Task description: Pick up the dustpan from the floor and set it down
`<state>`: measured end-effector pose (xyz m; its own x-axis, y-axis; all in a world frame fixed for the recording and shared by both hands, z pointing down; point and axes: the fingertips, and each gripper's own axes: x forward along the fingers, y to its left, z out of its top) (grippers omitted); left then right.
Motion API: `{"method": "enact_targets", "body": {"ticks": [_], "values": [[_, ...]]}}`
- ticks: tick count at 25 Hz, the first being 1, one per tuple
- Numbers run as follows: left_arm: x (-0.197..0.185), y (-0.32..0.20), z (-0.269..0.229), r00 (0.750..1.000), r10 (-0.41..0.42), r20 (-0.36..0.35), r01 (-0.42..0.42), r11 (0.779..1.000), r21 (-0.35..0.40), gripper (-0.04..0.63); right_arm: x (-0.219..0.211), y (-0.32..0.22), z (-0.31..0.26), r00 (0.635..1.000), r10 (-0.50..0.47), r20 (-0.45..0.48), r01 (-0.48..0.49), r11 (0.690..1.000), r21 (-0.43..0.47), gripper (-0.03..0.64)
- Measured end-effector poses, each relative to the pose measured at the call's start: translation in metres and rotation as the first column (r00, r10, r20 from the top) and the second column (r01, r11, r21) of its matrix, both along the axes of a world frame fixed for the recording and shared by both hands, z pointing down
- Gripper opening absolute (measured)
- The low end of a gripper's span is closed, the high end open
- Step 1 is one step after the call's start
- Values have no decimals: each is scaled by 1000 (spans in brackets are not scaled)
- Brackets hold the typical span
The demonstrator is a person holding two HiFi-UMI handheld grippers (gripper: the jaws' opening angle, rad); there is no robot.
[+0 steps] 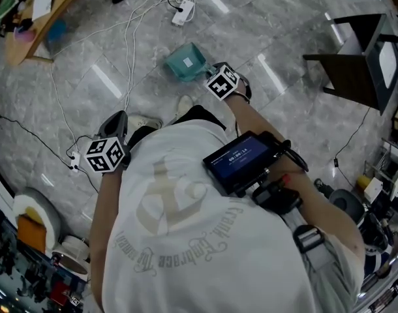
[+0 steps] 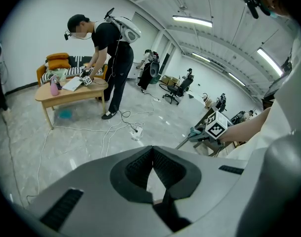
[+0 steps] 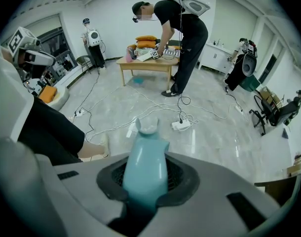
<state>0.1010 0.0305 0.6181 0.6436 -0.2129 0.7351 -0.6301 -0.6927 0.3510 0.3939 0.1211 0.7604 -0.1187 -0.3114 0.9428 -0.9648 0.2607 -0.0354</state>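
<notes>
The teal dustpan [image 1: 184, 62] is over the grey marble floor ahead of my feet; I cannot tell whether it touches the floor. My right gripper [image 1: 215, 77], under its marker cube, is at the pan's near side. In the right gripper view the dustpan's teal handle [image 3: 145, 162] runs up between the jaws, and the right gripper [image 3: 146, 179] is shut on it. My left gripper [image 1: 114, 126] hangs to the left near my knee. In its own view the left gripper [image 2: 152, 162] has its pads together with nothing between them.
White cables and a power strip [image 1: 181, 13] lie on the floor beyond the dustpan. A wooden table [image 1: 39, 18] stands at the far left, with another person [image 3: 182, 28] bent over it. A dark stand [image 1: 355, 64] is at the right. My white shoes [image 1: 143, 121] are below the pan.
</notes>
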Motion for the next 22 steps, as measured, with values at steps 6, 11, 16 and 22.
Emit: {"method": "enact_targets", "body": {"ticks": [6,11,16,22], "values": [[-4,1,-4,1000,-10,10,10,1000,6,12,0,10,15,1000,-10,-17,10,1000,3,94],[-7,3,-8,1000,-11,21,11,1000,15,12,2,20,29,999,8,-31,-8,1000,-2,94],[-14,0,-11,999,-22,31,21,1000,20,12,-3,29,40,999,-6,-35,5,1000,-20,94],[-10,3,-9,999,11,37,-11,1000,13,12,-17,38,45,999,-39,-18,39,999,-21,95]]}}
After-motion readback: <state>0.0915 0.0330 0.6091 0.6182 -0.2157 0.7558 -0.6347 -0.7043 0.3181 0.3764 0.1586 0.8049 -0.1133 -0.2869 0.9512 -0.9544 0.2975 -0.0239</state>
